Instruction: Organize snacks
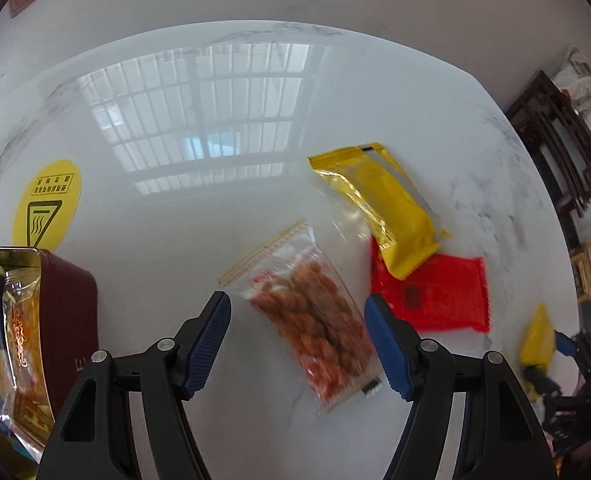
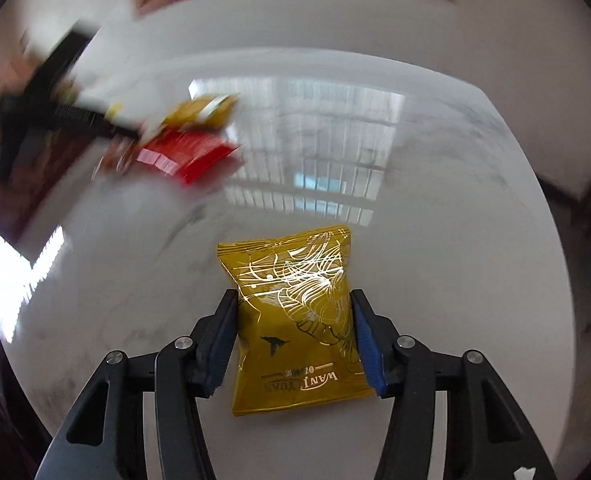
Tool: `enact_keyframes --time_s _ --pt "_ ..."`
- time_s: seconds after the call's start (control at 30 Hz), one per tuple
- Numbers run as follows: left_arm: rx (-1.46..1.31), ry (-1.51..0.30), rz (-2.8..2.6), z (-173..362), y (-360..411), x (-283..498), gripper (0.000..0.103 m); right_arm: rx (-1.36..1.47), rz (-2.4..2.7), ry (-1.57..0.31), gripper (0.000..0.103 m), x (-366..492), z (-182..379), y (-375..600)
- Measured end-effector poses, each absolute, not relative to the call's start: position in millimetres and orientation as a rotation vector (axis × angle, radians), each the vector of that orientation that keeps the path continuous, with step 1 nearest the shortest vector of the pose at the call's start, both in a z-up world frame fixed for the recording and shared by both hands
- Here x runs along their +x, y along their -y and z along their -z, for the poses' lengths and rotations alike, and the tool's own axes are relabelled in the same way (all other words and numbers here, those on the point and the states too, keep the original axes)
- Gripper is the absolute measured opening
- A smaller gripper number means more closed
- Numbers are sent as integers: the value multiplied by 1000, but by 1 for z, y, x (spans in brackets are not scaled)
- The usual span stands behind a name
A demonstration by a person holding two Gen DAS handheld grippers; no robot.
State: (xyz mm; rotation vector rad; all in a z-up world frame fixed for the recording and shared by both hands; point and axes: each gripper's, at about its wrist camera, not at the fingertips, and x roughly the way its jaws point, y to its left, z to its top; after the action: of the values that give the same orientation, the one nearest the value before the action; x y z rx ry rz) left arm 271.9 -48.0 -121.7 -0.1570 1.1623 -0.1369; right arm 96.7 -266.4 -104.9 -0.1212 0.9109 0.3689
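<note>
My left gripper is open above the white marble table, and a clear packet of brown twisted snacks lies between its blue pads without touching them. Beyond it a long yellow packet overlaps a red packet. My right gripper is shut on a gold-printed yellow packet, with a pad pressed on each side edge. The left wrist view shows that packet at the far right. A dark red box at the left holds several snack packets.
A round yellow hot-surface sticker is on the table behind the box. Dark wooden furniture stands past the table's right edge. In the right wrist view the left gripper is a blur near the red packet.
</note>
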Motion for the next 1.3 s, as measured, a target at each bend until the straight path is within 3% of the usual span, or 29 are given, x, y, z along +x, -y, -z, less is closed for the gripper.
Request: enact_keyframes --time_s 0.33,0.4,0.47,0.87,1.3 --pt "-167 -1134 88 128 51 271 68 103 -230 -840 51 102 104 300" --pt "-164 -1122 86 128 53 269 65 124 -192 -833 51 109 105 308" --pt "-152 -1106 105 127 56 268 48 121 -170 -824 51 110 105 308" --pt "-180 -1029 96 119 42 228 45 165 -89 -798 51 110 107 308" --pt "-120 -884 103 64 32 159 45 204 17 -799 52 117 109 306"
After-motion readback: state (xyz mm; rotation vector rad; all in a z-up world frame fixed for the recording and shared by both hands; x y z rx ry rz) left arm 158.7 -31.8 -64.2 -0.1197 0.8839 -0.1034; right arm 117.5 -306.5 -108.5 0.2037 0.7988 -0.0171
